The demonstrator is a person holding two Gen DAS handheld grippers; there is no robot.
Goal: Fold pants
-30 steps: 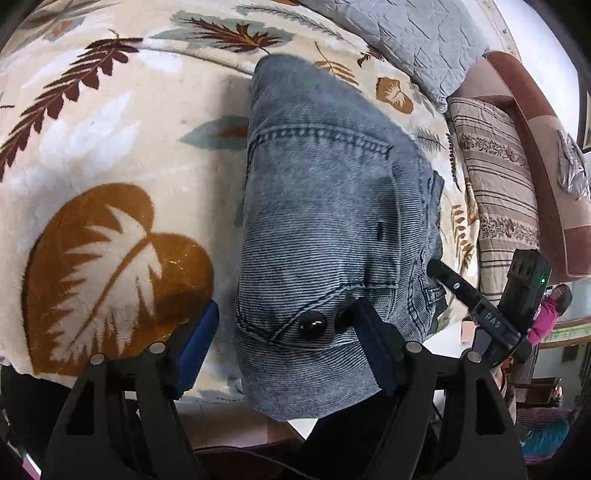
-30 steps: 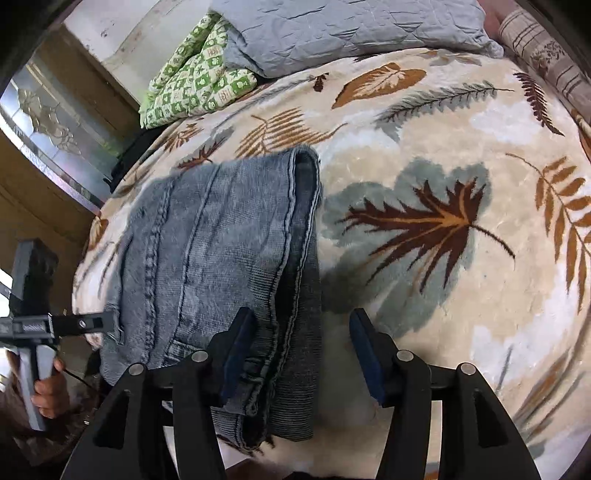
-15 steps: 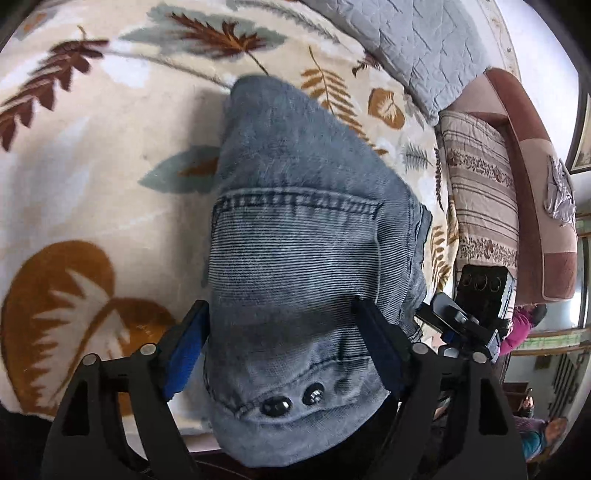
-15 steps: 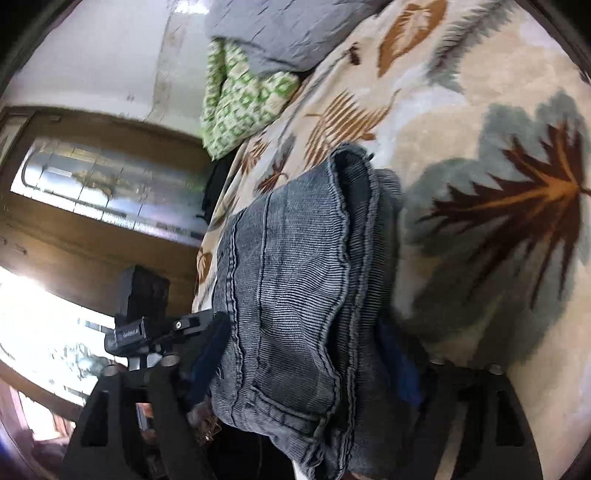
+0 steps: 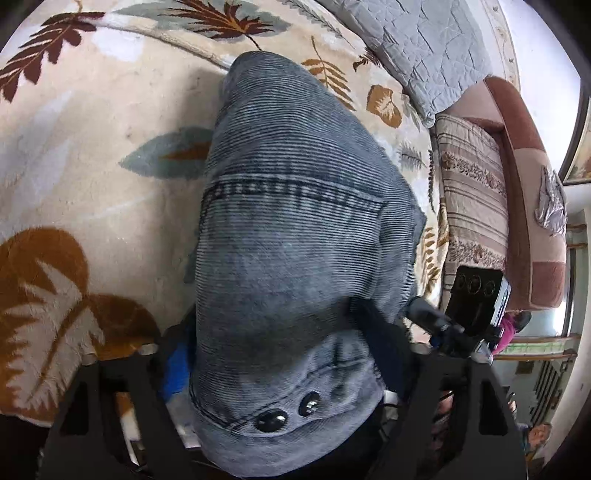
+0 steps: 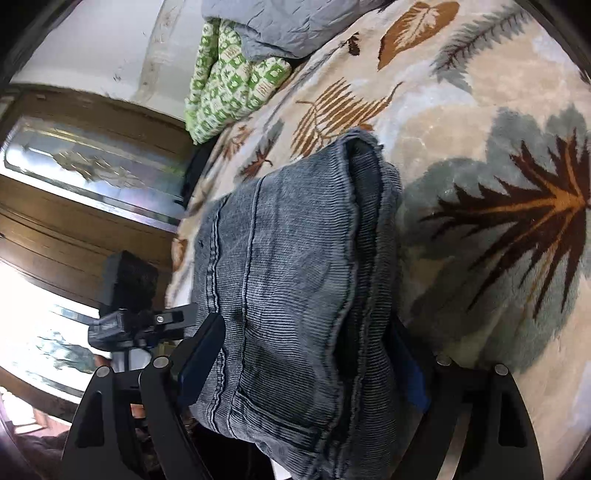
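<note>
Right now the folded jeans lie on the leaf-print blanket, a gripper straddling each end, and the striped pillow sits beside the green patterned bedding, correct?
Not quite. The green patterned bedding sits beside the grey quilt, as the right wrist view shows; no striped pillow is there. The folded jeans do lie on the leaf-print blanket.

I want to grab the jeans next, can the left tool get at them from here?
Probably yes: the folded jeans already sit between the left tool's fingers, with nothing in the way.

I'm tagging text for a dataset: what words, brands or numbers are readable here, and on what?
None can be read.
On the left gripper, a small label: too blurred.
On the green-and-white cloth: printed marks, too small to tell.
On the jeans: no tag showing.
</note>
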